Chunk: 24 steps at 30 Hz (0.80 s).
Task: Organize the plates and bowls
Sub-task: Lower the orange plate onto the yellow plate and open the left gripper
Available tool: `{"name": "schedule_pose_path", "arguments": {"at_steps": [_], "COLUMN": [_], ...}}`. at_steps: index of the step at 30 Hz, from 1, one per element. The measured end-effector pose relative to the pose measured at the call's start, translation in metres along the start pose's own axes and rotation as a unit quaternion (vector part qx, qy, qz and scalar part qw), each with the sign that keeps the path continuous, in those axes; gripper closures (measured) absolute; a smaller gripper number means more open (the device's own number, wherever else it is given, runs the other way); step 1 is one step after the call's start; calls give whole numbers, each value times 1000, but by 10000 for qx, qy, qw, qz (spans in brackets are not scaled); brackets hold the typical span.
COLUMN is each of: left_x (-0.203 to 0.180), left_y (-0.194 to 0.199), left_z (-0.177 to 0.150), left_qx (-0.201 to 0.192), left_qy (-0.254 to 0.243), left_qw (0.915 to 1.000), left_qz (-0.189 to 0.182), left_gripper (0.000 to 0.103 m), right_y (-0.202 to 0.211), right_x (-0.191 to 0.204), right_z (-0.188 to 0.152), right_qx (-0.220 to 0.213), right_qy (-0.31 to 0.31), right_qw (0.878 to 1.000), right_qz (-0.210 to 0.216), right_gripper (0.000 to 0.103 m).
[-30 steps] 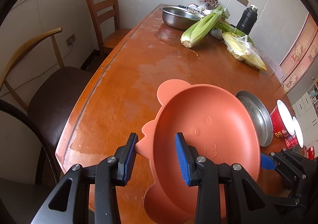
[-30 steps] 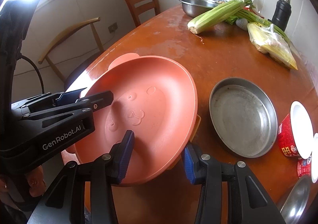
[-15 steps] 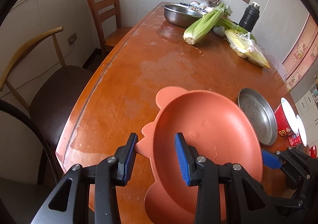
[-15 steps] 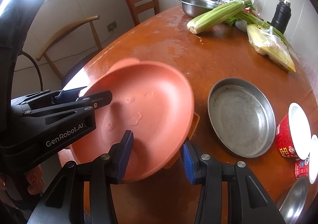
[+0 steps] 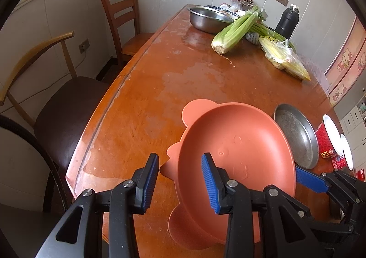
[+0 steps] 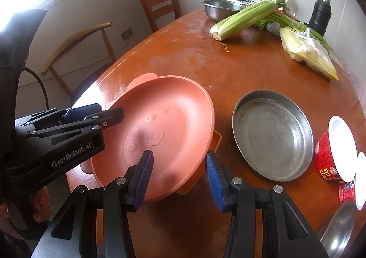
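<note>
A salmon-pink bear-face plate [image 5: 240,143] [image 6: 164,125] hangs tilted over the near end of the wooden table [image 5: 160,79]. My left gripper [image 5: 180,180] is shut on its left rim, one pad inside the dish and one outside by a small ear tab. My right gripper [image 6: 179,173] is shut on the near right rim in the same way. In the left wrist view, one blue finger [image 5: 308,180] of the right gripper shows past the plate. An orange edge [image 6: 217,141] peeks out from under the plate. Beside it on the right lies a round steel plate [image 6: 272,134] [image 5: 297,134].
Red noodle cups [image 6: 327,155] stand at the right edge, with a steel ladle [image 6: 340,232] nearer. At the far end are a steel bowl [image 5: 208,19], celery [image 5: 235,31], bagged corn [image 6: 308,52] and a black flask [image 5: 287,21]. Two chairs [image 5: 66,107] stand on the left.
The pink plate has tipped a little lower and flatter between the two grippers. Both grips look the same as before.
</note>
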<state>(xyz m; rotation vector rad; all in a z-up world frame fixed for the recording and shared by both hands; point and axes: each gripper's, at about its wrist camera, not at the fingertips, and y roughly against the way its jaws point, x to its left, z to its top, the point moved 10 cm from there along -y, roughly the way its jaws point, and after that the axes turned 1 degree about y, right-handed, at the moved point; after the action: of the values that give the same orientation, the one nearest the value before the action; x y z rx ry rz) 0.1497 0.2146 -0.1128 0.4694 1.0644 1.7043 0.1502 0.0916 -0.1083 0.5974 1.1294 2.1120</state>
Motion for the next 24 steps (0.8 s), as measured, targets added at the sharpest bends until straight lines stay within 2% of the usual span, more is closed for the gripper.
{"name": "schedule_pose_path", "arguments": {"at_steps": [7, 24], "left_x": [-5, -39], "left_y": [18, 43], "left_z": [8, 17], "left_qx": [-262, -471], "left_qy": [-123, -450], "left_qw": [9996, 9979], "left_qz": [-17, 18], "left_gripper": [62, 58], "right_y": [9, 45], "right_x": [-3, -26], "right_z": [5, 7], "right_qx": [-178, -597], "right_qy": [-75, -329], "right_qw": [9998, 9977], "right_qz": [9, 66], "right_gripper": [54, 54]}}
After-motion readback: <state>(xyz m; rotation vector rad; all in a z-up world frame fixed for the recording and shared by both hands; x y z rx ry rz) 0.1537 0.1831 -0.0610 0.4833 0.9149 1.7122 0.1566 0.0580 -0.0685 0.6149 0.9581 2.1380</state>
